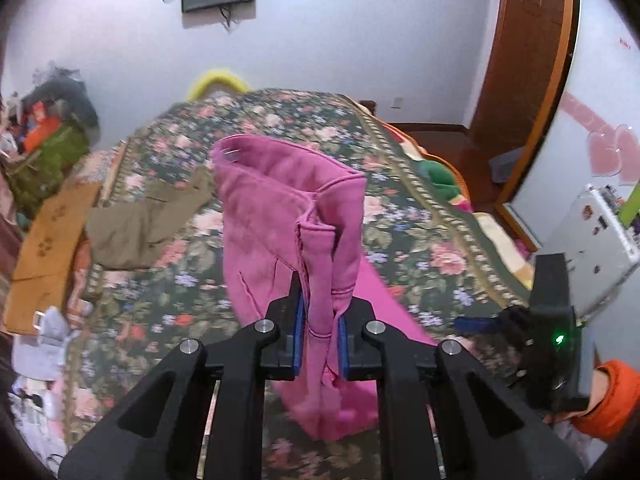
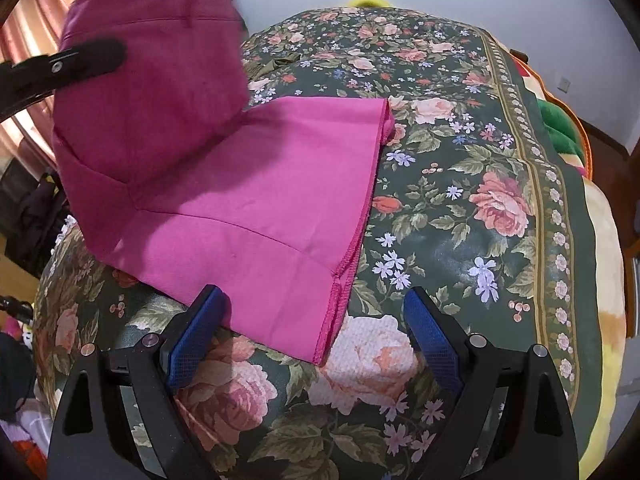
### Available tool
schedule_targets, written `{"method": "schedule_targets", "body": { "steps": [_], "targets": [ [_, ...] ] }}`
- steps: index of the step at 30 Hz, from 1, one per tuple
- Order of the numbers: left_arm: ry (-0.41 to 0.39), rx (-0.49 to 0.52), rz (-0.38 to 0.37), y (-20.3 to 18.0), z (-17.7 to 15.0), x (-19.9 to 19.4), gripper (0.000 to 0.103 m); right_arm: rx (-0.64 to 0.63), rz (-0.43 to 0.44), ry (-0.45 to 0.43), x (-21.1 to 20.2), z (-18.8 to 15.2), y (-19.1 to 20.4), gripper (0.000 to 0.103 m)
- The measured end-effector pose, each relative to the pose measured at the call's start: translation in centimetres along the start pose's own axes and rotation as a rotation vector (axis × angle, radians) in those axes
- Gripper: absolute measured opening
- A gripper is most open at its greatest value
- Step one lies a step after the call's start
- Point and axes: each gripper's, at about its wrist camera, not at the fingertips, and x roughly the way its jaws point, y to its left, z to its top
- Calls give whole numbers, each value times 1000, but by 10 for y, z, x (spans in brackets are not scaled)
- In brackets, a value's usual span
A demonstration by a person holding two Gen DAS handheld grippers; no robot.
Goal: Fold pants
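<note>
The pink pants (image 1: 280, 216) hang from my left gripper (image 1: 320, 320), which is shut on their waistband and holds that end up above the bed. In the right wrist view the lifted part of the pants (image 2: 152, 92) rises at the upper left, with the left gripper (image 2: 84, 60) clamped on it. The leg ends lie flat on the floral bedspread (image 2: 460, 200). My right gripper (image 2: 316, 320) is open and empty, low over the bed, its blue pads on either side of the hem corner. It also shows in the left wrist view (image 1: 476, 324), at the right.
Olive-brown trousers (image 1: 144, 224) lie on the bed's far left. A tan cloth (image 1: 52, 248) and piled clutter (image 1: 44, 128) sit left of the bed. A wooden door (image 1: 524, 60) and a white box (image 1: 600, 232) are at the right.
</note>
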Motion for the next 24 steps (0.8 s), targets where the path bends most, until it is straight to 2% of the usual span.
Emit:
{"method": "schedule_targets", "body": {
  "steps": [6, 10, 11, 12, 13, 15, 20, 22, 24],
  "targets": [
    [24, -23, -59, -9, -5, 10, 12, -30, -11, -2, -1, 1, 2, 90],
    [50, 4, -68, -16, -10, 14, 13, -23, -14, -23, -5, 1, 1, 90],
    [51, 13, -61, -19, -10, 14, 16, -20, -15, -29, -7, 0, 1, 90],
    [57, 27, -55, -21, -11, 14, 26, -15, -16, -38, -9, 0, 1, 90],
    [64, 38, -59, -23, -12, 13, 41, -8, -17, -49, -11, 1, 0, 90],
    [48, 34, -61, -21, -12, 8, 57, 6, -19, -71, -16, 1, -2, 90],
    [21, 32, -9, -4, -7, 1, 65, 38, -49, -132, -30, -2, -7, 90],
    [27, 24, 15, 8, -3, 3, 76, 58, -53, -153, -36, -3, -10, 90],
    [44, 39, 29, 20, 3, 11, 77, 73, -63, -167, -39, -4, -13, 90]
  ]
}}
